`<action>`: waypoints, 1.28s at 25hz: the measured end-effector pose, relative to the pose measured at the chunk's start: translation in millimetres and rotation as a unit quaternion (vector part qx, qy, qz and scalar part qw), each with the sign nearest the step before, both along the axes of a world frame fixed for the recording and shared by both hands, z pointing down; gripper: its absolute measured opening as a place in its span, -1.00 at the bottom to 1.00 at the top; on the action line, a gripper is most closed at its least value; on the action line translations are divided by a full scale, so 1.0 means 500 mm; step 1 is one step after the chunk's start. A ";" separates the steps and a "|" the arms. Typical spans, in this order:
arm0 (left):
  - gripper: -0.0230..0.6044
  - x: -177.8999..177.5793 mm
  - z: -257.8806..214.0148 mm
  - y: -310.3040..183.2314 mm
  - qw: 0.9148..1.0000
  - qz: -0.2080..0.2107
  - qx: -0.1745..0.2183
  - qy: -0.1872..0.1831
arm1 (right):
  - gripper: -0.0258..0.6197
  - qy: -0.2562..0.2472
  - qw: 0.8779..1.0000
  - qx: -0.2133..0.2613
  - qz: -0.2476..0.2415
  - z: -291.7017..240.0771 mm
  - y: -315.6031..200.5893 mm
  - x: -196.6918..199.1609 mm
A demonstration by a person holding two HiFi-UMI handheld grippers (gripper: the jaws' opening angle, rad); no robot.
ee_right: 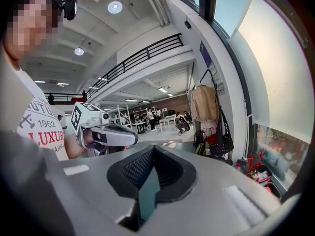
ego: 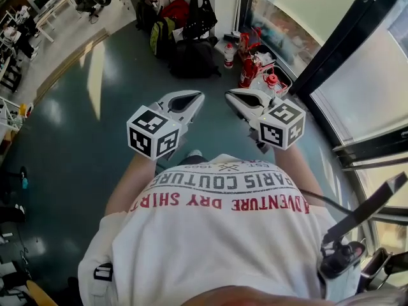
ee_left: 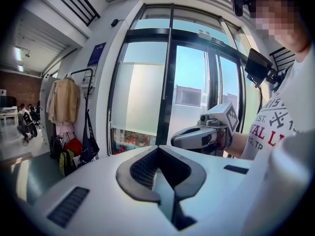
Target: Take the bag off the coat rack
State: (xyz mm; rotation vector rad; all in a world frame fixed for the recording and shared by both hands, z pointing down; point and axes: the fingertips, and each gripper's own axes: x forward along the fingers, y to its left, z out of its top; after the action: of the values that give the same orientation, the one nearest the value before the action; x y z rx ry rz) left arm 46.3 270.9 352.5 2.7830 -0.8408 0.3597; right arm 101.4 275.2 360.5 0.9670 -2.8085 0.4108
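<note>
A black bag [ego: 199, 14] hangs from the coat rack [ee_left: 81, 82] by the glass wall, well ahead of me across the floor. In the left gripper view the black bag [ee_left: 89, 146] hangs below a beige coat [ee_left: 64, 101]. The right gripper view shows the same black bag [ee_right: 222, 141] under the coat [ee_right: 204, 104]. I hold both grippers close to my chest, pointing forward. My left gripper [ego: 190, 98] is shut and empty. My right gripper [ego: 234, 97] is shut and empty too. Both are far from the bag.
Backpacks and dark bags [ego: 191, 56] lie on the floor under the rack, with a bottle [ego: 229, 55] and red items [ego: 252, 62] beside them. Glass doors [ego: 357, 75] run along the right. Tables and people [ego: 38, 11] are far off at the left.
</note>
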 end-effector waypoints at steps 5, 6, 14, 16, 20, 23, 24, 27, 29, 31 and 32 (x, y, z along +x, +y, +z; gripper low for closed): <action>-0.92 -0.008 0.028 -0.078 1.000 -0.004 -0.019 0.003 | -0.92 -0.003 1.000 -0.025 0.003 0.043 -0.073 -0.004; -0.92 -0.011 0.039 -0.096 1.000 -0.003 -0.024 0.002 | -0.92 -0.001 0.999 -0.032 0.002 0.056 -0.092 -0.010; -0.92 -0.126 0.123 -0.383 0.998 -0.017 -0.054 0.011 | -0.91 0.012 0.998 -0.061 0.000 0.142 -0.374 -0.110; -0.92 -0.171 0.116 -0.473 0.998 -0.021 -0.055 0.009 | -0.91 0.014 0.998 -0.066 0.008 0.132 -0.464 -0.145; -0.92 -0.236 0.130 -0.681 0.998 -0.018 -0.064 0.007 | -0.91 0.037 0.997 -0.060 0.032 0.128 -0.689 -0.189; -0.92 -0.277 0.114 -0.828 0.998 -0.018 -0.063 0.010 | -0.91 0.048 0.997 -0.043 0.032 0.098 -0.834 -0.222; -0.92 -0.288 0.102 -0.868 0.998 -0.018 -0.058 0.011 | -0.91 0.047 0.998 -0.036 0.031 0.083 -0.871 -0.231; -0.92 -0.302 0.063 -0.964 0.999 -0.015 -0.039 0.018 | -0.91 0.041 0.998 -0.016 0.045 0.040 -0.964 -0.237; -0.92 -0.299 0.047 -1.010 0.999 -0.010 -0.033 0.021 | -0.91 0.038 0.998 -0.009 0.053 0.022 -1.010 -0.231; -0.92 -0.297 0.037 -1.049 0.999 -0.006 -0.028 0.019 | -0.91 0.036 0.998 -0.005 0.056 0.017 -1.051 -0.226; -0.92 -0.296 0.035 -1.066 1.000 -0.006 -0.025 0.018 | -0.91 0.036 0.998 -0.005 0.056 0.021 -1.069 -0.227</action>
State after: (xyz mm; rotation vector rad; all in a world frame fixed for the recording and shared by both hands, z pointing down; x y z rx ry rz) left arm -101.9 -262.2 370.1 2.7286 -0.8270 0.3249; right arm -12.0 -259.1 370.7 1.1169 -2.6939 0.3935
